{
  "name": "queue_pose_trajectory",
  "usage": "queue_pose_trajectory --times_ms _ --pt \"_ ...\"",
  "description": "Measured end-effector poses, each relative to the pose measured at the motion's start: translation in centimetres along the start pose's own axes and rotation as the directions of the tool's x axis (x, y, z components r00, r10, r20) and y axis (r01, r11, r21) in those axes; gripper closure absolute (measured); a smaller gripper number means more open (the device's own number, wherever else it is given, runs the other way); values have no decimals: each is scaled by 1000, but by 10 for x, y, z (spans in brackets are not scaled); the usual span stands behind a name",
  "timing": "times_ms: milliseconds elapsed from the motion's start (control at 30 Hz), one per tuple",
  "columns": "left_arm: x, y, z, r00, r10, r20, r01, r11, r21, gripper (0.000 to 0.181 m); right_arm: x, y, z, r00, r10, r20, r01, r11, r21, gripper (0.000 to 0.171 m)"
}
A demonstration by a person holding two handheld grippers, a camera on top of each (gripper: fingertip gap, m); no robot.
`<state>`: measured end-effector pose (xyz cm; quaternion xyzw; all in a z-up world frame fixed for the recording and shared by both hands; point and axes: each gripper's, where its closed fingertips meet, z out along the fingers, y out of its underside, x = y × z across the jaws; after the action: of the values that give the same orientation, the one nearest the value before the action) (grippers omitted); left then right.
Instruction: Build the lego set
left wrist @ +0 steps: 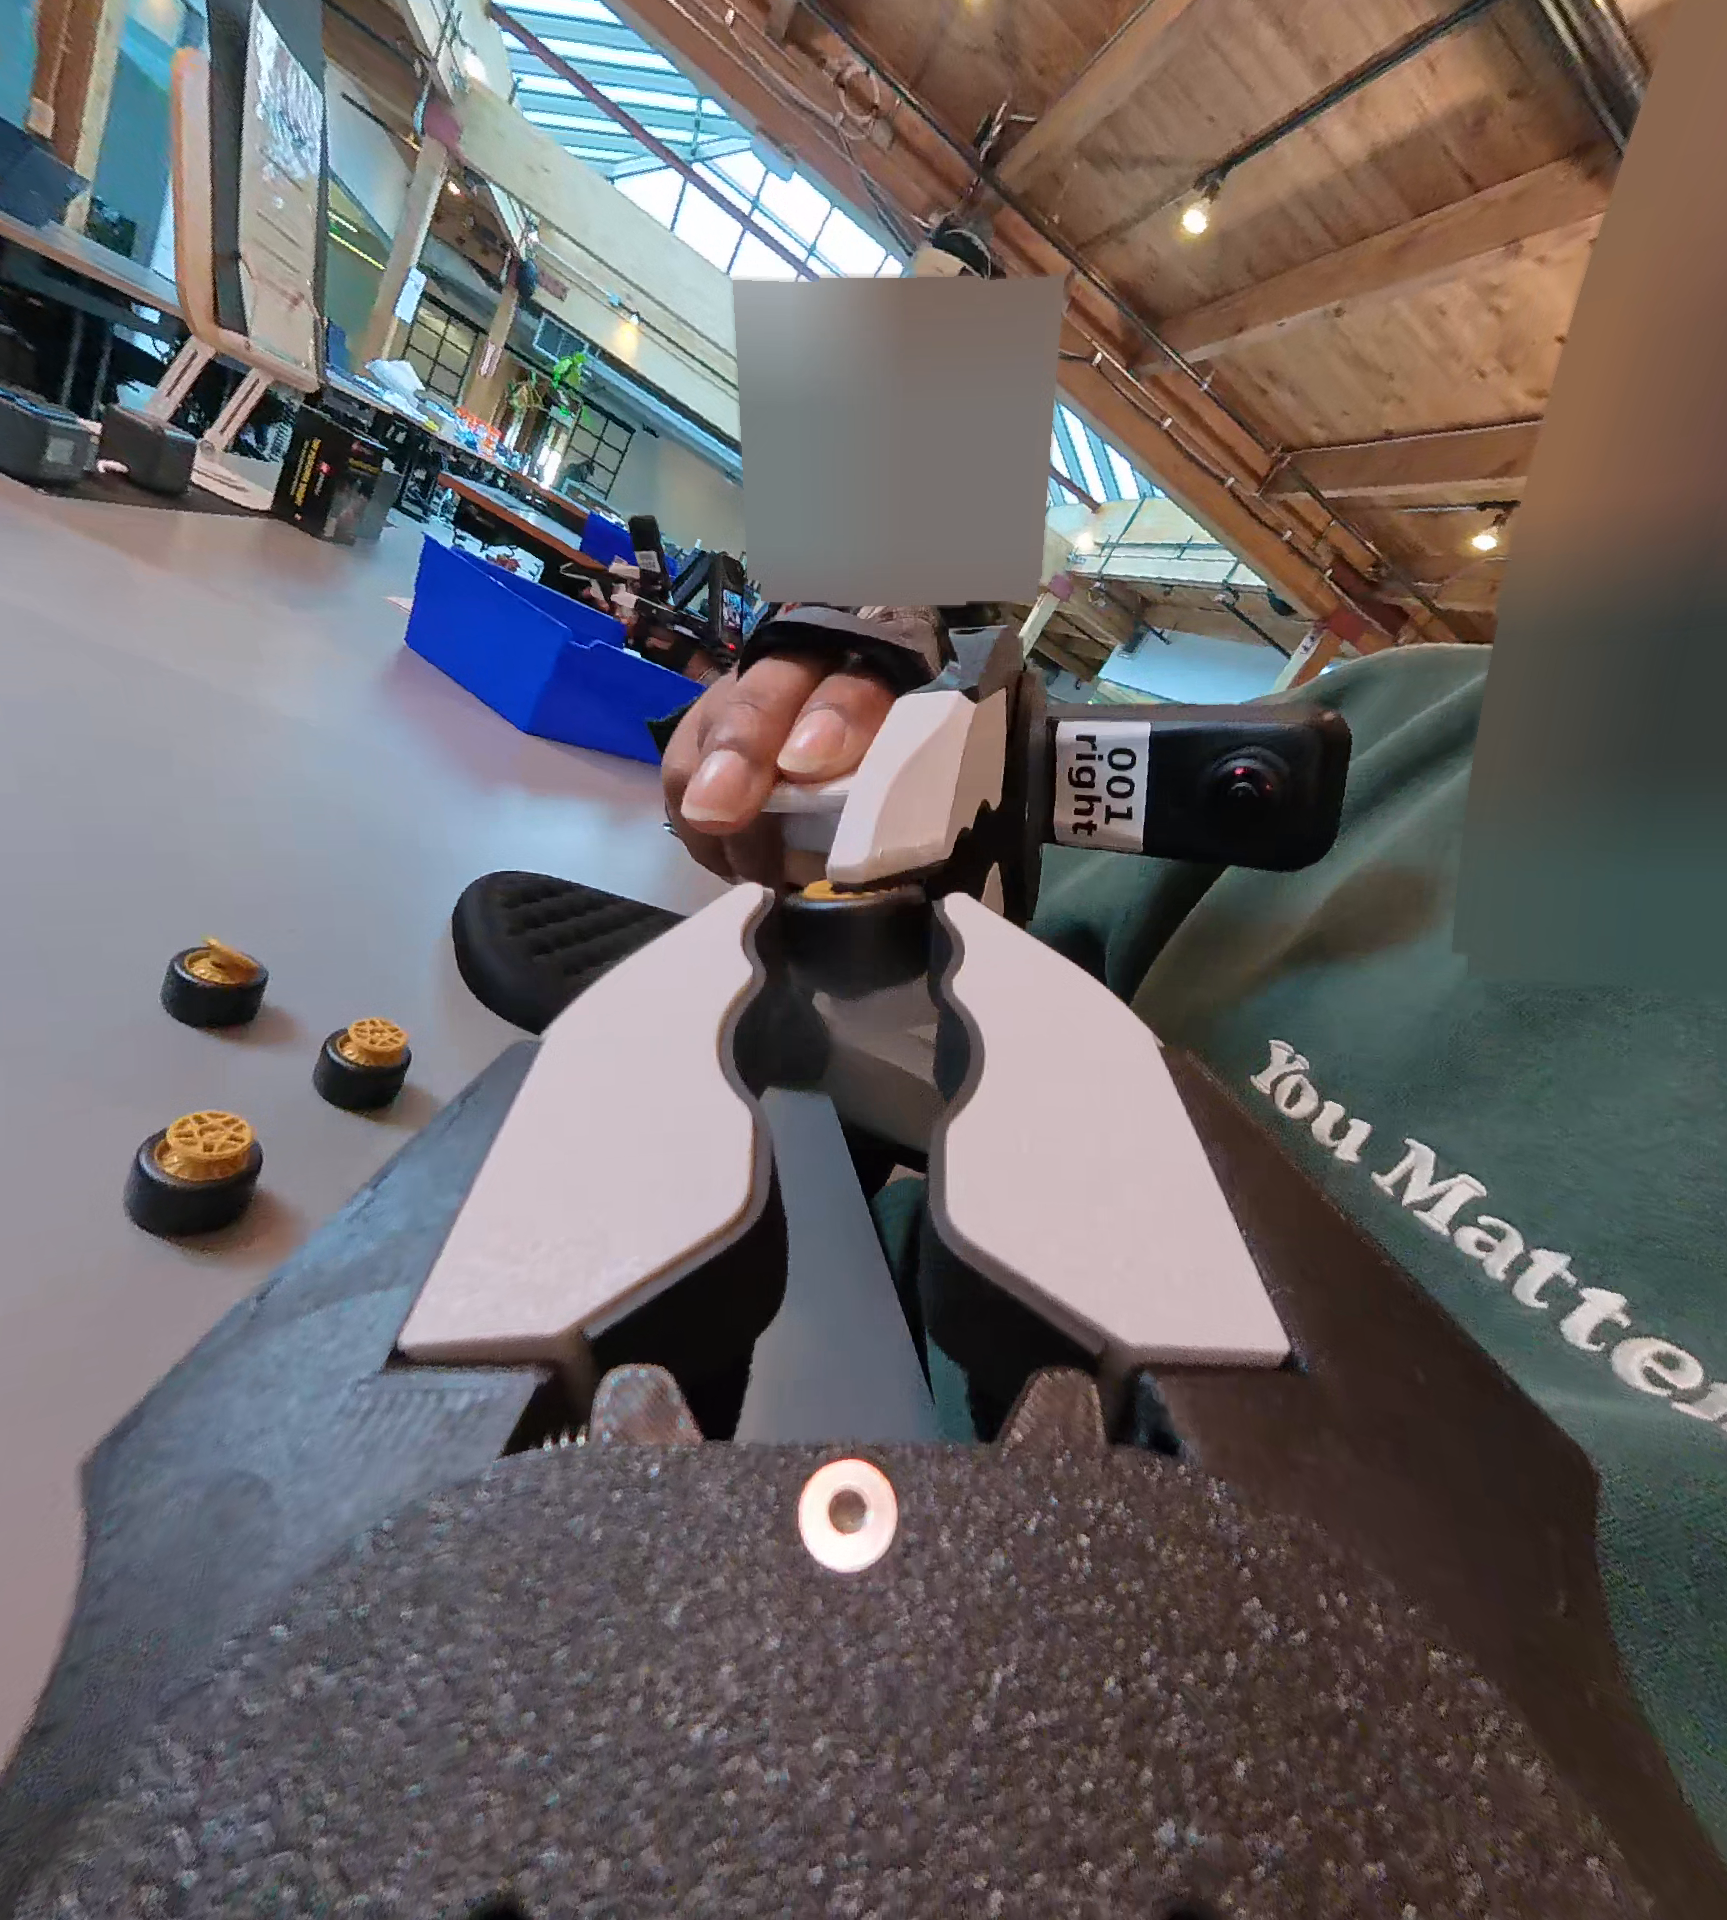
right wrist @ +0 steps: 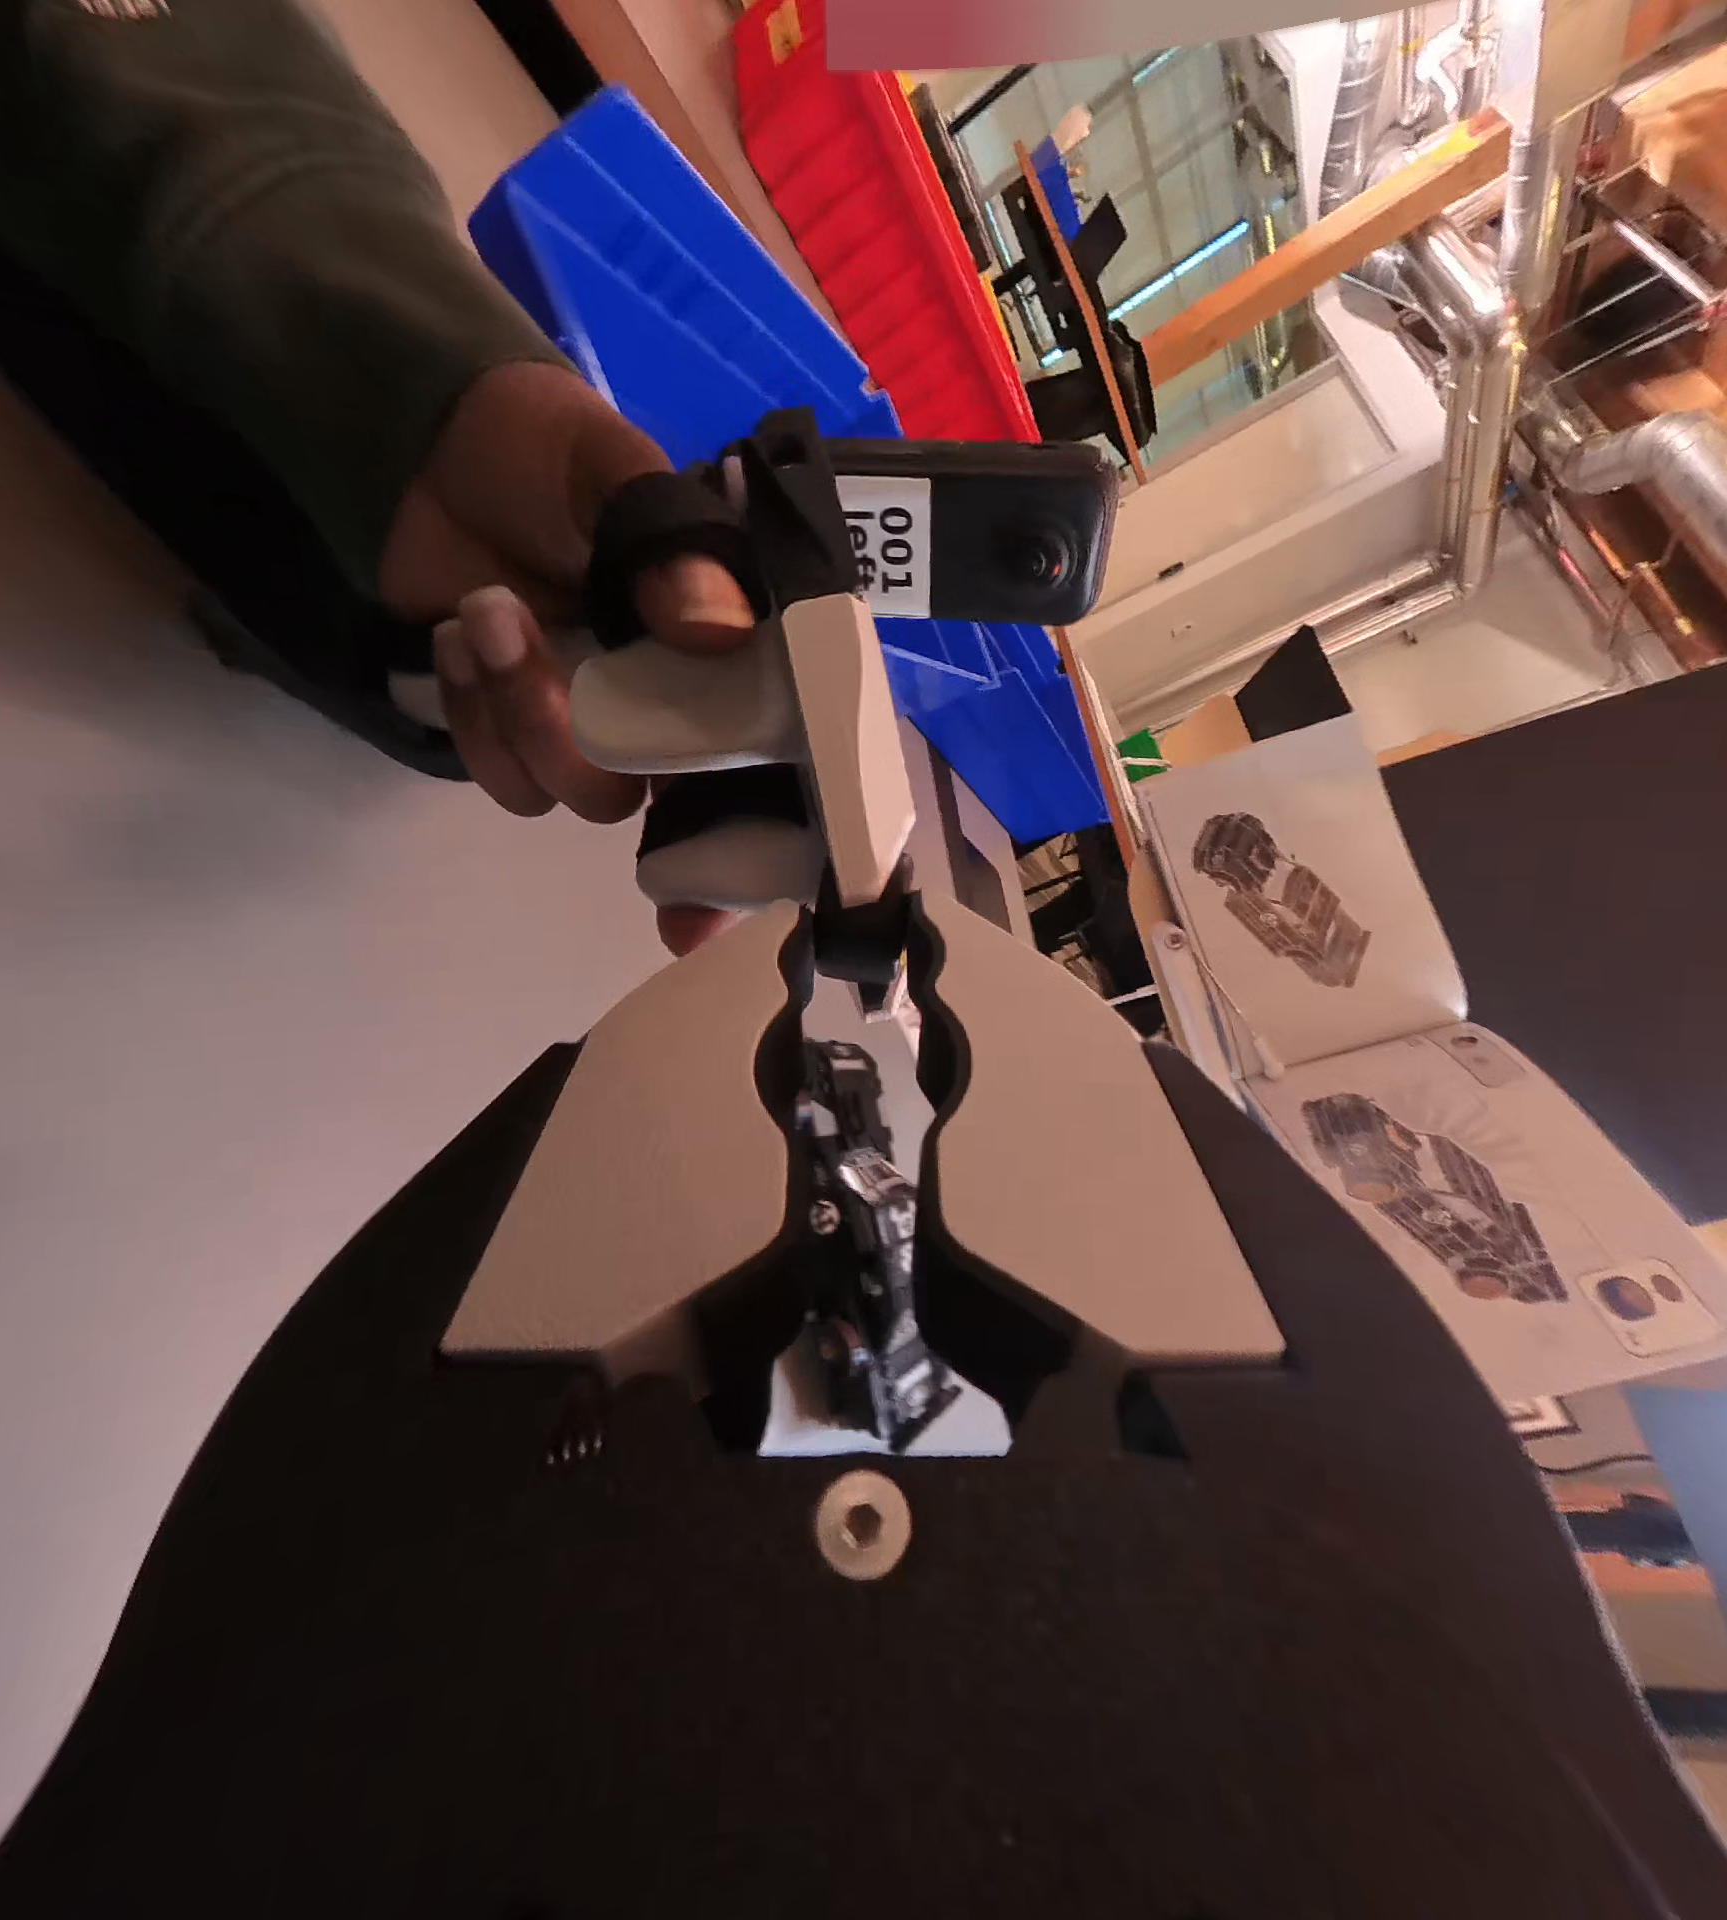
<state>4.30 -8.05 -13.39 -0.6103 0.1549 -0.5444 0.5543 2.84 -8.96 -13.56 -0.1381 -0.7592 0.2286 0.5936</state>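
A timber-roofed workshop with skylights surrounds a pale grey counter; a blue plastic bin sits farther back; an open instruction booklet with car pictures lies past the right tool. The left tool pinches a black rubber wheel with a gold hub at its tips, touching the right tool's white fingers. The right tool is closed on the same small black piece; a black lego car body with white markings shows below, between its fingers. Three more black gold-hubbed wheels rest on the counter, left of the left tool.
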Motion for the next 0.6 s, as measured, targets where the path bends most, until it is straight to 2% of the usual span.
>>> queue_pose_trajectory --times_ms 200,367,600 --pt "3 0 -1 994 107 26 -107 994 -13 154 -2 -11 -3 986 146 87 -151 987 59 144" --pt "5 -2 -2 992 120 27 -120 993 -2 155 -5 -10 -1 987 127 102 -132 990 47 143" --pt "6 -6 -3 995 97 20 -98 995 37 155 1 -12 2 994 104 40 -106 993 55 147"
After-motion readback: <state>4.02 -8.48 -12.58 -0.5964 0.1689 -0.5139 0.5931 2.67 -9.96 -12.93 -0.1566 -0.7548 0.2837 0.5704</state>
